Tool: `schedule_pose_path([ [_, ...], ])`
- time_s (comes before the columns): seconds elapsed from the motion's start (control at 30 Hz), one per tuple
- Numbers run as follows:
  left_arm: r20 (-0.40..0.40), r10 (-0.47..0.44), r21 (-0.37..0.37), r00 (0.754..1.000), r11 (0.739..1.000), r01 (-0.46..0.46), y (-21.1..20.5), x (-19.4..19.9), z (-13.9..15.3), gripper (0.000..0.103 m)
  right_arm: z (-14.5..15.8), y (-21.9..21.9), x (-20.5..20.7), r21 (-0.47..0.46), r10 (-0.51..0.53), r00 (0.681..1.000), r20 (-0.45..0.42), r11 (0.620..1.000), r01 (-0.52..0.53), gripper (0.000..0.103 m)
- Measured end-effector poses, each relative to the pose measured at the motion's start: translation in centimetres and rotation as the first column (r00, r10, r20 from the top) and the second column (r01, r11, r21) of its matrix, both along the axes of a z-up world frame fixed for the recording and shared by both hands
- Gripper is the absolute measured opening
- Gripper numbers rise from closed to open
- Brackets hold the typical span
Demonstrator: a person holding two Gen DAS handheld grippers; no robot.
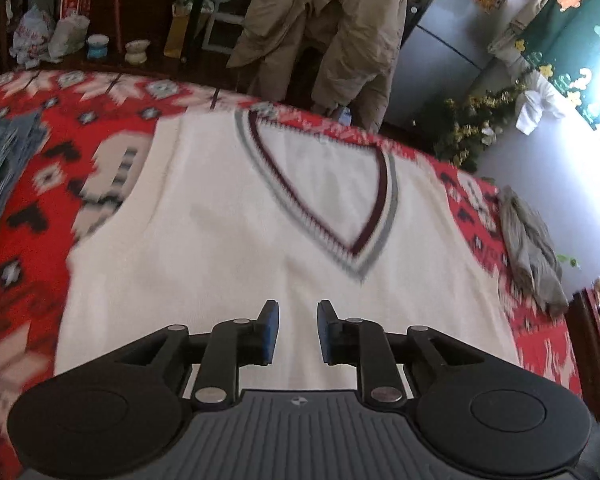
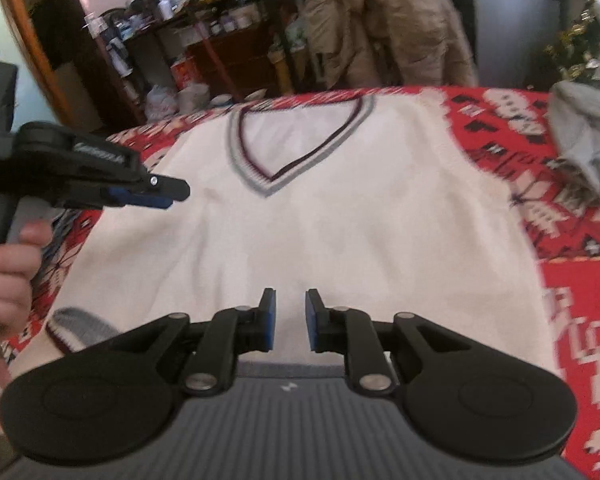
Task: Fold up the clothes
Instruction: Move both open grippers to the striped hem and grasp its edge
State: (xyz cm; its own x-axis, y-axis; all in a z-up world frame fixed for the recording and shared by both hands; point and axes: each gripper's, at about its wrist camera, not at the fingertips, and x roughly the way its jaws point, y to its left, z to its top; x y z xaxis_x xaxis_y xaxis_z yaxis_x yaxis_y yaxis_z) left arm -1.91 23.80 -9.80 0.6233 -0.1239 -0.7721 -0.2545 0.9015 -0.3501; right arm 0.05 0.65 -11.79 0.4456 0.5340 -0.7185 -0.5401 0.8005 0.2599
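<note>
Centrally in both views we see a white V-neck sweater vest (image 1: pixel 228 240) (image 2: pixel 320 216) lying flat on a red patterned blanket (image 1: pixel 24 216) (image 2: pixel 572 288). Our left gripper (image 1: pixel 298 332) (image 2: pixel 168 194) hovers over the vest with a narrow gap between its blue pads, nothing between them. Our right gripper (image 2: pixel 291 320), at lower centre, is likewise slightly parted and empty. A grey garment (image 1: pixel 528 248) (image 2: pixel 584 140) lies crumpled at the right edge; a hand (image 2: pixel 4 276) shows at lower left.
</note>
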Motion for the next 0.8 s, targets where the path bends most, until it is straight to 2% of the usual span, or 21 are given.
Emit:
schedule_pose_path([
  [0.17, -0.052, 0.013, 0.073, 0.999, 0.997, -0.009, 0.0, -3.3, -1.3, 0.023, -1.0, 4.4, 0.3, -0.01, 0.097, 0.995, 0.016, 0.995, -0.097, 0.017],
  [0.37, -0.043, 0.046, 0.034, 0.998, 0.998, -0.044, 1.6, -5.1, -1.5, 0.023, -1.5, 9.3, 3.6, -0.033, 0.07, 0.996, 0.051, 0.997, -0.068, 0.017],
  [0.47, -0.043, 0.059, 0.022, 0.997, 0.998, -0.059, 2.0, -5.8, -1.3, 0.031, -1.0, 10.1, 4.9, -0.027, 0.049, 0.998, 0.033, 0.998, -0.048, 0.017],
  [0.5, -0.044, 0.061, 0.037, 0.997, 0.998, -0.059, 1.9, -6.1, -1.1, 0.038, -0.5, 9.8, 4.8, -0.022, 0.044, 0.998, 0.036, 0.999, -0.043, 0.017],
  [0.57, -0.039, 0.054, 0.056, 0.998, 0.997, -0.052, 1.7, -6.8, -0.7, 0.042, 0.5, 8.5, 4.3, -0.012, 0.043, 0.998, 0.047, 0.999, -0.042, 0.021],
  [0.63, -0.034, 0.044, 0.068, 0.998, 0.997, -0.041, 1.6, -7.6, -0.3, 0.044, 1.5, 6.6, 3.1, -0.018, 0.036, 0.997, 0.074, 0.999, -0.035, 0.032],
  [0.7, -0.029, 0.039, 0.082, 0.999, 0.996, -0.036, 1.4, -8.5, 0.1, 0.056, 2.4, 4.5, 1.8, -0.038, 0.035, 0.995, 0.095, 0.999, -0.032, 0.036],
  [0.8, -0.017, 0.053, 0.131, 0.998, 0.99, -0.05, 0.9, -10.0, 0.8, 0.064, 3.7, 0.9, -0.2, -0.067, 0.032, 0.994, 0.107, 0.997, -0.025, 0.042],
])
